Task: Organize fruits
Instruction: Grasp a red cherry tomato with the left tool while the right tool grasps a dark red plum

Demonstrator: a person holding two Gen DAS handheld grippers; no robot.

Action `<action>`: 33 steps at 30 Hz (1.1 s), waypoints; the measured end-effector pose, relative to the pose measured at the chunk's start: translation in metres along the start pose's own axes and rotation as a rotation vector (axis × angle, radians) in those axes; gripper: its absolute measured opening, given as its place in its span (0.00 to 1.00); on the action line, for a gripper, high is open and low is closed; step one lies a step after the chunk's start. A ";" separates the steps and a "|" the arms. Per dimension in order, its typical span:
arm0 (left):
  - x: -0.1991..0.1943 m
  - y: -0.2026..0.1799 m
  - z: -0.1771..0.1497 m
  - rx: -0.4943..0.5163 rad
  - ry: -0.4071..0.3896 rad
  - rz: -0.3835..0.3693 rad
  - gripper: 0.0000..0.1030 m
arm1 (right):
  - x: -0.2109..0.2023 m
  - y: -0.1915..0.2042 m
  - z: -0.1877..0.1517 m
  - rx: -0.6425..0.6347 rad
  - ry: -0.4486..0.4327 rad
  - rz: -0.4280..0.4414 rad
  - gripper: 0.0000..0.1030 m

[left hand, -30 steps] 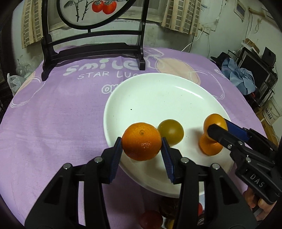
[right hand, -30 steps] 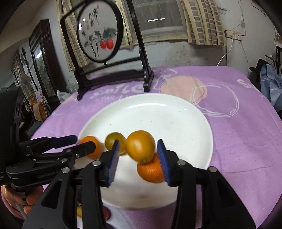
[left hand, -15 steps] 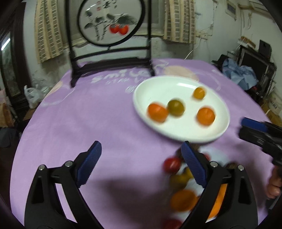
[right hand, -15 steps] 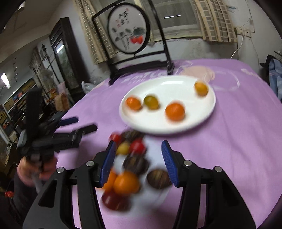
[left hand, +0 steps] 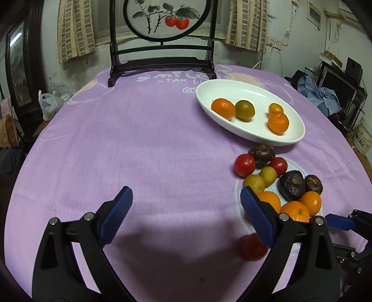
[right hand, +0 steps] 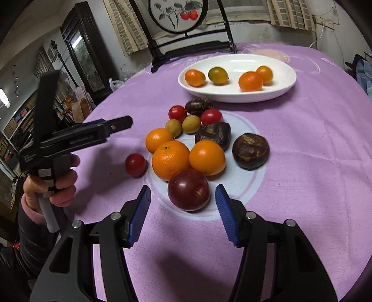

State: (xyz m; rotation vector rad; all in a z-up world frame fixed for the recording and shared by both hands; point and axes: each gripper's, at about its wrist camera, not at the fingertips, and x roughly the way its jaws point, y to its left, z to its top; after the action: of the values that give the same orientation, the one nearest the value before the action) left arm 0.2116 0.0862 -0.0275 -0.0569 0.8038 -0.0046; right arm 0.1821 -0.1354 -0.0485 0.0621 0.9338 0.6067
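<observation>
Left gripper [left hand: 186, 216] spread wide and opening over bare purple tablecloth [left hand: 139, 151], right gripper [right hand: 183, 210] opening, nothing pinched, plum [right hand: 188, 190] just ahead, white plate [right hand: 274, 93] with four fruits at 12 o'clock.

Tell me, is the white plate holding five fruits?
No, the white plate holds four fruits: three orange ones and one greenish one.

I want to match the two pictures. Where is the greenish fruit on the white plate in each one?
Left wrist view: the greenish fruit sits upper right, second from the left on the white plate.
Right wrist view: the greenish fruit sits top centre, again second from the left.
Shared landmark: the round persimmon screen behind the plate.
</observation>
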 end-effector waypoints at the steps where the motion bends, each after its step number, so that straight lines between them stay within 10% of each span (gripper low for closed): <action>1: -0.002 0.002 -0.001 -0.005 -0.005 0.000 0.93 | 0.001 0.000 0.000 0.002 0.003 -0.003 0.56; 13: -0.010 0.012 -0.005 -0.040 -0.018 -0.031 0.93 | -0.007 -0.020 -0.002 0.098 -0.040 0.058 0.38; 18: -0.018 -0.005 -0.018 0.083 0.027 -0.209 0.91 | -0.021 -0.032 -0.009 0.140 -0.081 0.091 0.38; 24: -0.019 -0.046 -0.038 0.284 0.057 -0.255 0.72 | -0.022 -0.031 -0.010 0.143 -0.082 0.095 0.38; 33: -0.002 -0.044 -0.040 0.241 0.141 -0.298 0.41 | -0.021 -0.033 -0.009 0.156 -0.082 0.105 0.38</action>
State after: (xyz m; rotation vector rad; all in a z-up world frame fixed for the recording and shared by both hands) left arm 0.1823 0.0401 -0.0510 0.0528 0.9246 -0.3904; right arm 0.1810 -0.1758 -0.0484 0.2752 0.9003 0.6233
